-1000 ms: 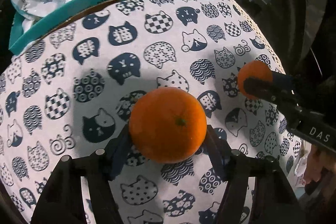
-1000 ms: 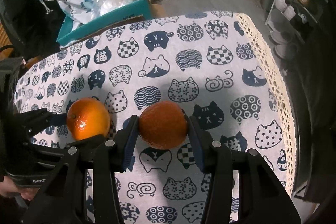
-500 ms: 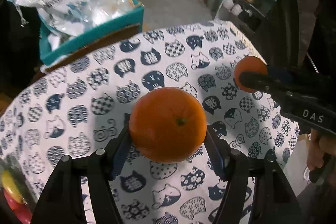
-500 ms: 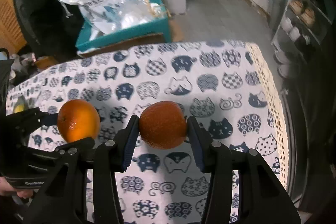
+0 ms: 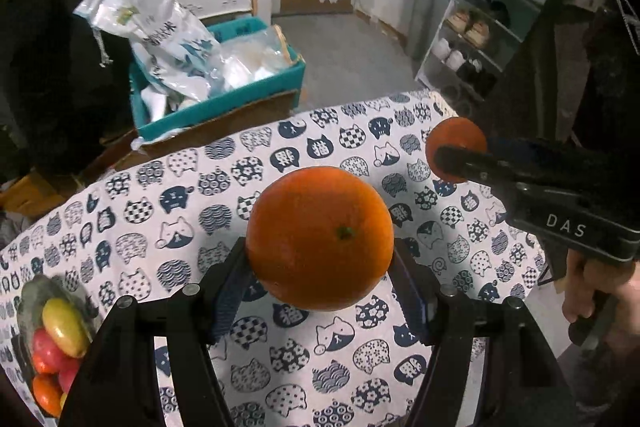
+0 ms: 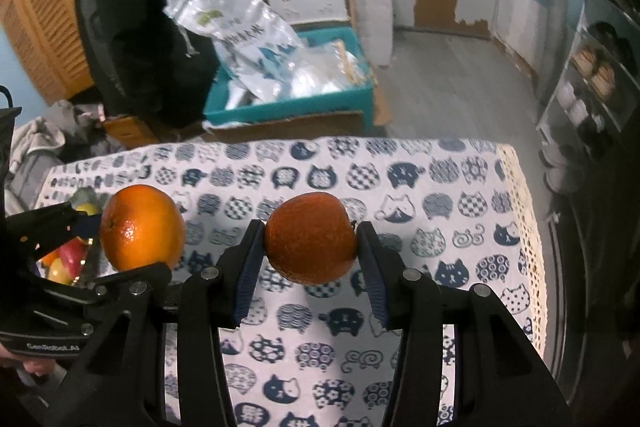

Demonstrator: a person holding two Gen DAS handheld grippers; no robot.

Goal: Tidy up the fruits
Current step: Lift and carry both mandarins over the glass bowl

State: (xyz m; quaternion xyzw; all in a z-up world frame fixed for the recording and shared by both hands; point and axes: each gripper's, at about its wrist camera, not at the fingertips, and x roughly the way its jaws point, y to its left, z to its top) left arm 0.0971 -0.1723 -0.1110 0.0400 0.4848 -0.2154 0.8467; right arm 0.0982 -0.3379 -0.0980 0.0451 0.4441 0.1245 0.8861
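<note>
Orange fruit, left side: my left gripper (image 5: 320, 269) is clamped on a large smooth orange (image 5: 319, 237), blue pads pressed to both flanks; its small green stem scar faces my camera.
Left gripper pose: I hold it raised above the cat-print tablecloth (image 5: 192, 203), fingers pointing forward over the cloth; the large smooth orange hangs clear of the fabric.
Left gripper seen from the right: it (image 6: 132, 259) enters at the left edge, black body low, and its fruit (image 6: 142, 227) shows a glossy highlight.
Fruit dish: a grey dish (image 5: 30, 293) sits at the far left of the table, holding a yellow oval fruit (image 5: 64, 327) and red and orange pieces; in my right view it is mostly hidden behind the left gripper.
Right gripper: my right gripper (image 6: 311, 247) is closed around a darker rough orange (image 6: 311, 237), narrower gap than the left, pads touching both sides.
Right gripper pose: level with the left one and just beside it, above the middle of the cloth; in the left view it (image 5: 456, 157) reaches in from the right, its fruit (image 5: 456, 139) partly covered by a finger, and my right hand (image 5: 600, 291) grips the handle.
Beyond the table: a teal box (image 6: 296, 107) with plastic bags stands on the floor.
</note>
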